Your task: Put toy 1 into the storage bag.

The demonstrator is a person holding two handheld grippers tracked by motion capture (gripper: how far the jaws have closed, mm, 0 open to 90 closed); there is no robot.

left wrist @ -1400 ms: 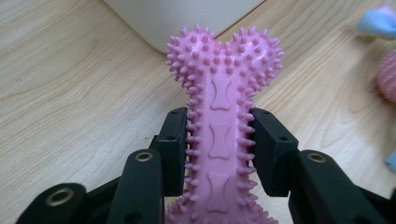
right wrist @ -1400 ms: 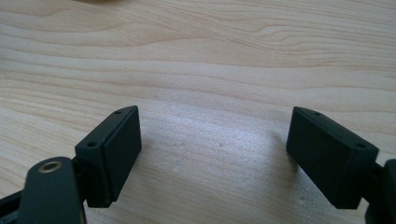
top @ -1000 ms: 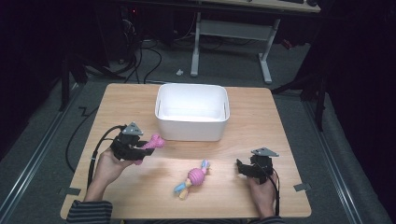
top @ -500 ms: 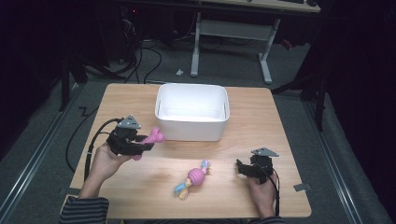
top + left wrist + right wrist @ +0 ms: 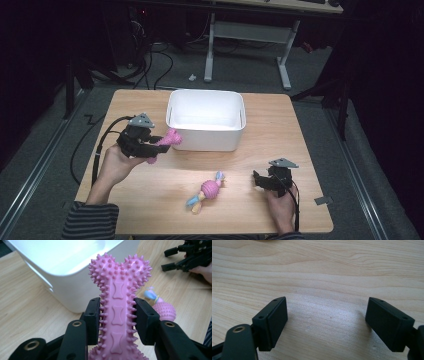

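My left tool [image 5: 150, 142] pinches the pink spiky bone [image 5: 119, 302] by its middle, so its knobbed end leads toward the white tub [image 5: 206, 120], left of centre in the high view. A second ago it sat lower and farther from the tub. My right tool [image 5: 261, 181] rests spread on the worktop [image 5: 150, 190], lower right, near the ball toy [image 5: 207, 191].

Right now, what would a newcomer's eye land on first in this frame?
The spiky pink bone toy, clamped at its shaft in the left claw, held off the table beside the white bin. Next, the pink-and-blue ball toy lying mid-table, with the right claw open beside it.
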